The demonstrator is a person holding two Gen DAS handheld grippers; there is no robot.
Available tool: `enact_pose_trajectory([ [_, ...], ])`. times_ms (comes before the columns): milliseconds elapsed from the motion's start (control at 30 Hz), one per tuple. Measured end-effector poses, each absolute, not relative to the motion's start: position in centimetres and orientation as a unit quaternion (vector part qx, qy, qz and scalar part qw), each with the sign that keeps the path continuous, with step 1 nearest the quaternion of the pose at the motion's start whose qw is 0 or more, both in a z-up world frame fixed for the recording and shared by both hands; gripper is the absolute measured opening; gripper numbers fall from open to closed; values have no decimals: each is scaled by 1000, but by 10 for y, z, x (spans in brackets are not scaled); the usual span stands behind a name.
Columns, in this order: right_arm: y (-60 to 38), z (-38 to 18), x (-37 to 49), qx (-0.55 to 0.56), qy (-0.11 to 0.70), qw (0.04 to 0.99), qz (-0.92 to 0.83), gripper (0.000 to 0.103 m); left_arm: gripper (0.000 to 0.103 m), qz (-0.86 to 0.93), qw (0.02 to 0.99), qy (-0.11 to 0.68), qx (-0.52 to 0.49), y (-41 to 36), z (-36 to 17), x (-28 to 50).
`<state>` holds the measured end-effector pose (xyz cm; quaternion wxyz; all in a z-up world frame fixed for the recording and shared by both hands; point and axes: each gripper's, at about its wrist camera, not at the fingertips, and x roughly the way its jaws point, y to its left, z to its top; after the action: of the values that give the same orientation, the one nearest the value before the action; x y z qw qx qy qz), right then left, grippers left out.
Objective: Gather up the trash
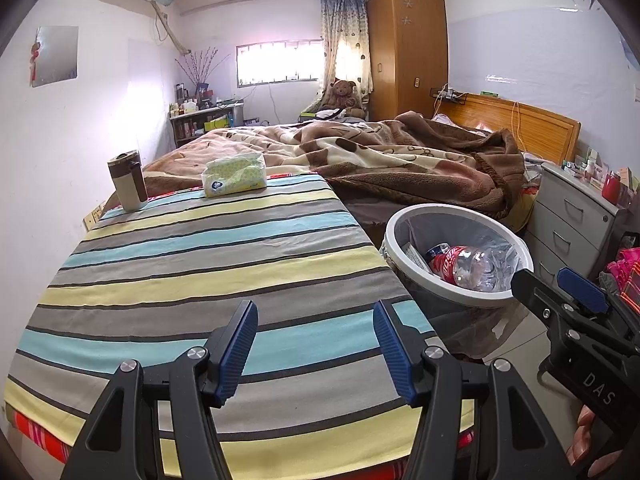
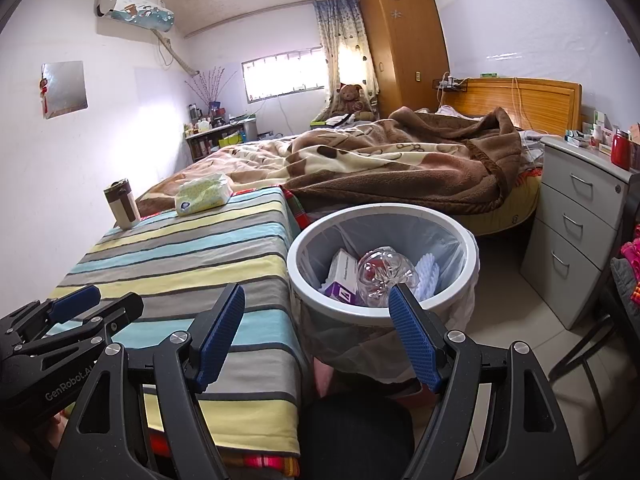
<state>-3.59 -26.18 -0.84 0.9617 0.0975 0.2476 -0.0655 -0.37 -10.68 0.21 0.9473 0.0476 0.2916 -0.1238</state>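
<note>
Striped table point(image 1: 180, 264); bottle point(image 2: 384, 276) in bin point(image 2: 304, 280), beyond parted right tongs point(image 2: 316, 340).

The trash bin's point(image 2: 382, 216) liner hides whatever sits under the clear bottle point(image 2: 386, 276). The purple-and-white box point(image 2: 344, 276) is half buried, print unreadable. Bottles on the far shelf point(image 1: 204, 114), at 11 o'clock, are too tiny to identify. The drawer unit point(image 2: 576, 236) gets chopped at 3 o'clock.

We see a tumbler point(image 1: 127, 182) and tissue pack point(image 1: 235, 174) at the table's point(image 1: 200, 264) far end; right of it the bin point(image 2: 384, 312) holds a bottle point(image 2: 386, 278); the bed point(image 1: 380, 160) lies behind.
</note>
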Motion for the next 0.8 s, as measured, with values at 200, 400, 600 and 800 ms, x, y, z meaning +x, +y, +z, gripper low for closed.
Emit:
enact_pose_trajectory([
  [200, -262, -9, -36, 97, 248, 962, -65, 76, 60, -123, 947, 292, 47, -105, 2, -4],
  [400, -261, -9, -36, 97, 248, 962, -65, 76, 60, -124, 947, 292, 47, -105, 2, -4],
  [600, -260, -9, -36, 97, 248, 962, -64, 76, 60, -122, 947, 293, 47, -105, 2, -3],
  [800, -258, -9, -36, 95, 249, 962, -63, 76, 60, -122, 948, 292, 46, -103, 2, -3],
])
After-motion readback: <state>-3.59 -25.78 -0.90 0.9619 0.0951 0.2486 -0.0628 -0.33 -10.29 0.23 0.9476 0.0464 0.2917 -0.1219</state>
